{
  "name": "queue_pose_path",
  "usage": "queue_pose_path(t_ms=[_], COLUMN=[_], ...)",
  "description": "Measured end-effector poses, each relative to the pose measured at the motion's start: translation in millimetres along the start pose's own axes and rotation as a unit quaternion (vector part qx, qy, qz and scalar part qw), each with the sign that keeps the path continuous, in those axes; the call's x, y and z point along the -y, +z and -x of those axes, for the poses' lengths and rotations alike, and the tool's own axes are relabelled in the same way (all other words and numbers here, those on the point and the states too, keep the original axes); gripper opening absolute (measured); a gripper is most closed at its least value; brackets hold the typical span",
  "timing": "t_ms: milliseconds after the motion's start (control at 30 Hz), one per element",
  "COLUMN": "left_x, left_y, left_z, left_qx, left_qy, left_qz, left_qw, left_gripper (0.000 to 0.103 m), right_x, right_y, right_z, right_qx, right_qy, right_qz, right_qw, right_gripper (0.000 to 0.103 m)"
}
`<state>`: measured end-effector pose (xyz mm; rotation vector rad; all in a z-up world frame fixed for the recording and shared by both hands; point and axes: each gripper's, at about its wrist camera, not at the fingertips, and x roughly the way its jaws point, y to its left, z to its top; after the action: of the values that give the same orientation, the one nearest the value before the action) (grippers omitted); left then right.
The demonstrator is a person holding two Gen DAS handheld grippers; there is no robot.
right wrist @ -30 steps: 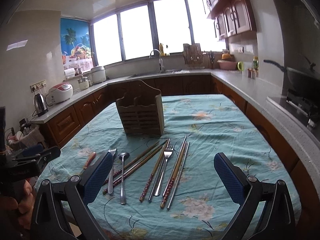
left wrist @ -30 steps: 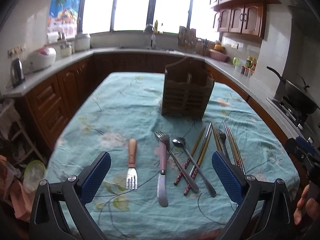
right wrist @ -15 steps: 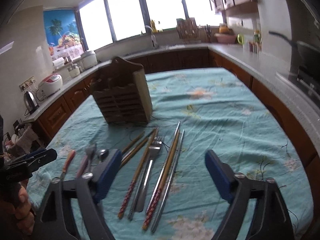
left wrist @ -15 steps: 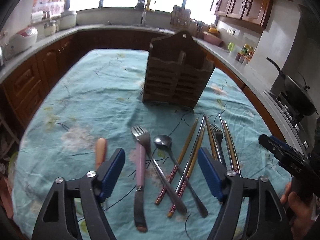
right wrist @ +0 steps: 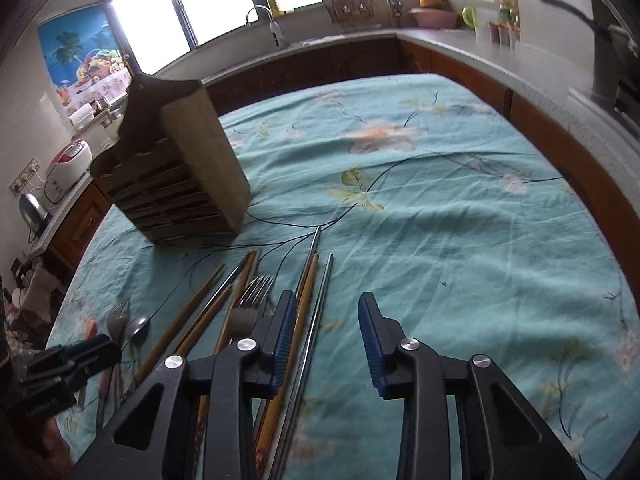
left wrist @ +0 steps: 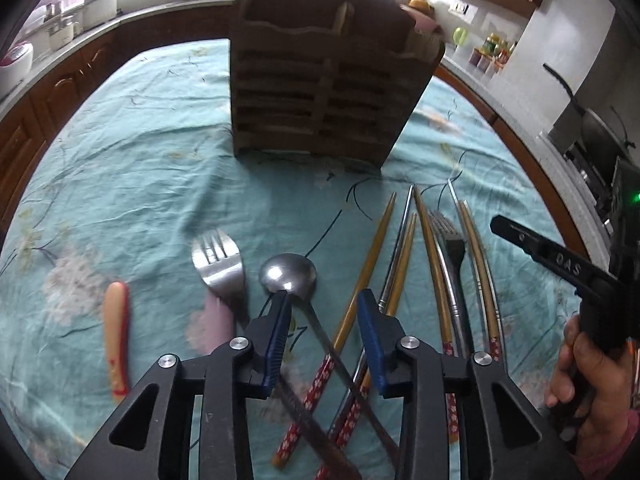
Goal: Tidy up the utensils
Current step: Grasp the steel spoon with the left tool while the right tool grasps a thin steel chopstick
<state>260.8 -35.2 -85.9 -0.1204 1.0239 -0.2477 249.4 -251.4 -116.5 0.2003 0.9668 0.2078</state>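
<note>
A wooden utensil holder (left wrist: 328,80) stands on the teal tablecloth; it also shows in the right wrist view (right wrist: 172,176). My left gripper (left wrist: 323,312) is open, low over the handle of a steel spoon (left wrist: 288,272), its jaws either side of it. A steel fork (left wrist: 218,264), a wooden-handled fork (left wrist: 116,332) and several chopsticks (left wrist: 372,256) lie around. My right gripper (right wrist: 326,320) is open over a steel chopstick (right wrist: 316,320), beside a dark fork (right wrist: 252,300) and wooden chopsticks (right wrist: 306,300).
The table (right wrist: 440,200) carries a floral teal cloth. Kitchen counters (right wrist: 460,40) run around it with a rice cooker (right wrist: 68,160) and kettle (right wrist: 32,208) at left. A wok (left wrist: 600,128) sits on the stove at right. The right gripper shows in the left wrist view (left wrist: 560,268).
Both grippers have moved forward and down towards the utensils, and both have narrowed their jaws. The left one now straddles the spoon handle; the right one is over the steel chopstick.
</note>
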Motion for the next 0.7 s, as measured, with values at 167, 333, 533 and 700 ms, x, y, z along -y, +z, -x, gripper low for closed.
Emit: queue_pose_path(t_ms=[167, 333, 533, 700], left_x=[2.0, -2.8, -8.1, -3.5], left_y=[6.1, 7.1, 8.9, 7.2], left_z=[-19.0, -28.0, -33.6, -27.4], left_qx=[-0.018, -0.023, -0.023, -0.017], left_qy=[-0.004, -0.010, -0.024, -0.030], left_qz=[-0.003, 0.006, 0.015, 0.005], left_qw=[0.9998, 0.9997, 0.9994, 0.9994], left_gripper=[0.019, 0.013, 0.005, 0.001], right_x=[2.7, 3.2, -12.5, -7.0], right_y=[9.7, 16.7, 20.6, 22.3], right_z=[-25.7, -44.7, -53.5, -52.8], right_qx=[-0.022, -0.038, -0.039, -0.039], right_qy=[-0.006, -0.018, -0.052, -0.029], right_qz=[-0.001, 0.006, 0.053, 0.037], right_qw=[1.000, 0.999, 0.996, 0.998], right_gripper=[0.025, 0.020, 0.014, 0.006])
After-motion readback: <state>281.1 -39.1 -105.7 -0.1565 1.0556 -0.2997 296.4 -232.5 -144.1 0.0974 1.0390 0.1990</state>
